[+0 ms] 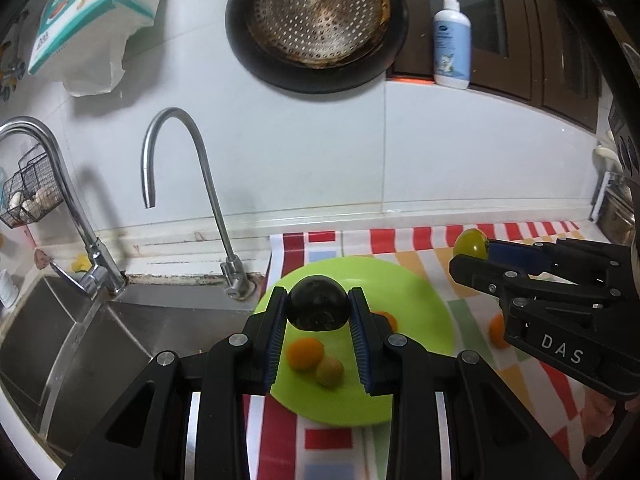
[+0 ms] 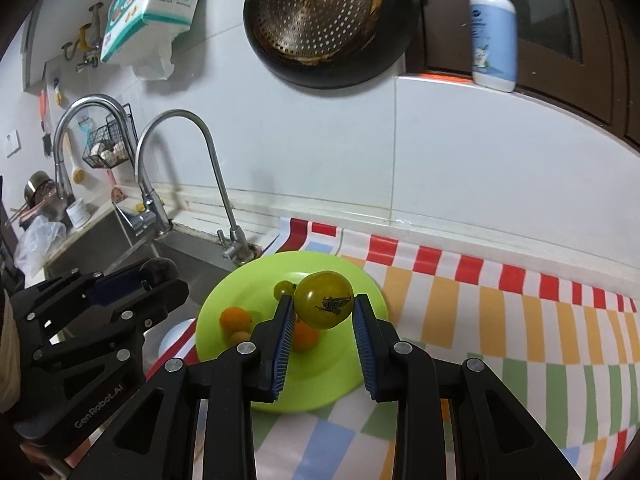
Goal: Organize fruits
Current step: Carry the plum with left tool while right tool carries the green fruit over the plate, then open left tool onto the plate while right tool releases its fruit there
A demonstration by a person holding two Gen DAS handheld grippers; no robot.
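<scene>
My left gripper (image 1: 318, 308) is shut on a dark round fruit (image 1: 318, 304) and holds it above the green plate (image 1: 416, 304). On the plate lie an orange fruit (image 1: 306, 354) and a small tan fruit (image 1: 330, 372). My right gripper (image 2: 324, 306) is shut on a yellow-green fruit (image 2: 324, 300) with a dark mark, above the same plate (image 2: 360, 360). In the right wrist view the plate holds an orange fruit (image 2: 235, 318), a tan fruit (image 2: 240, 337), a small green fruit (image 2: 283, 289) and another orange fruit (image 2: 306, 338). The right gripper also shows in the left wrist view (image 1: 466, 256).
The plate sits on a checked cloth (image 2: 500, 320) beside a steel sink (image 1: 60, 340) with two faucets (image 1: 180, 184). An orange fruit (image 1: 498, 330) lies on the cloth right of the plate. A pan with strainer (image 1: 316, 20) hangs on the wall; a lotion bottle (image 1: 452, 40) stands on the ledge.
</scene>
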